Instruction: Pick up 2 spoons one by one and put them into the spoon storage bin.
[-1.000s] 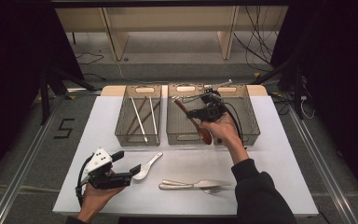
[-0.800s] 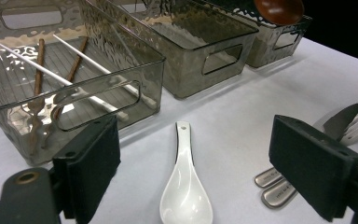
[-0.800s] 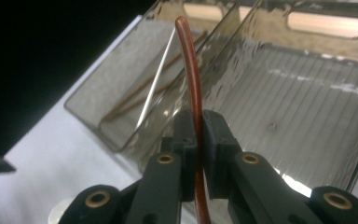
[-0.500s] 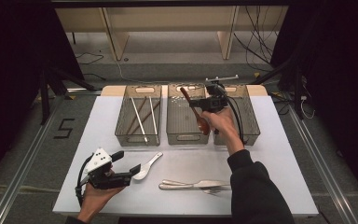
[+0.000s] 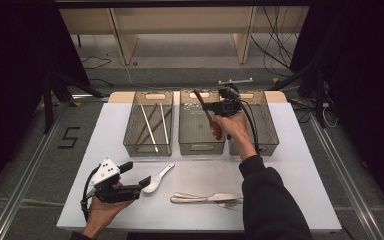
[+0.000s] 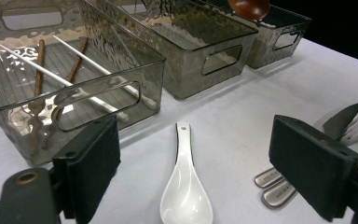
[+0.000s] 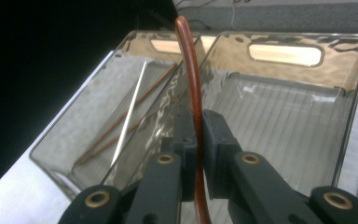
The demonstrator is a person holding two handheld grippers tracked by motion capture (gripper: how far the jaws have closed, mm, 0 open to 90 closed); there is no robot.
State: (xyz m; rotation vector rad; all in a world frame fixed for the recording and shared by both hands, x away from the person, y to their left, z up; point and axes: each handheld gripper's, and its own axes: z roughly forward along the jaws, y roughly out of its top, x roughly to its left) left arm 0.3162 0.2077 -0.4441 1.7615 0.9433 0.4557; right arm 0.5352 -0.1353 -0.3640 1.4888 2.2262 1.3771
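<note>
So from the high view, the right claw [image 5: 215, 106] is up over the middle bin [image 5: 201, 125], pinching a brown wooden spoon [image 5: 209, 116] partway along its handle. The bowl end hangs toward the near side of that bin, the handle tip points up and away. Left bin [image 5: 149, 129] has chopsticks [image 5: 153, 124] in it, and the right bin [image 5: 262, 122] is mostly behind the hand. The left claw [image 5: 136, 176] sits low at the near left of the counter [image 5: 300, 165], spread wide and holding nothing, with a white ceramic spoon [image 5: 157, 178] just beside it and a knife and fork [image 5: 207, 198] lying further right.

Left gripper view: jaws wide apart, the white ceramic spoon [image 6: 185, 186] lying between them on the counter but untouched. The wooden spoon's bowl [image 6: 249, 7] peeks in at the top, above the far bins.

Right gripper view: the pads are pressed together on the thin reddish handle [image 7: 192, 84], which runs right along the wall between the left and middle bins.

What I'd worry about: that grip is narrow on a round, curved handle, so the spoon could swivel in the pads. And since it hangs so close to the dividing wall, letting go here could clip the rim and leave it propped across two bins, or in with the chopsticks.
</note>
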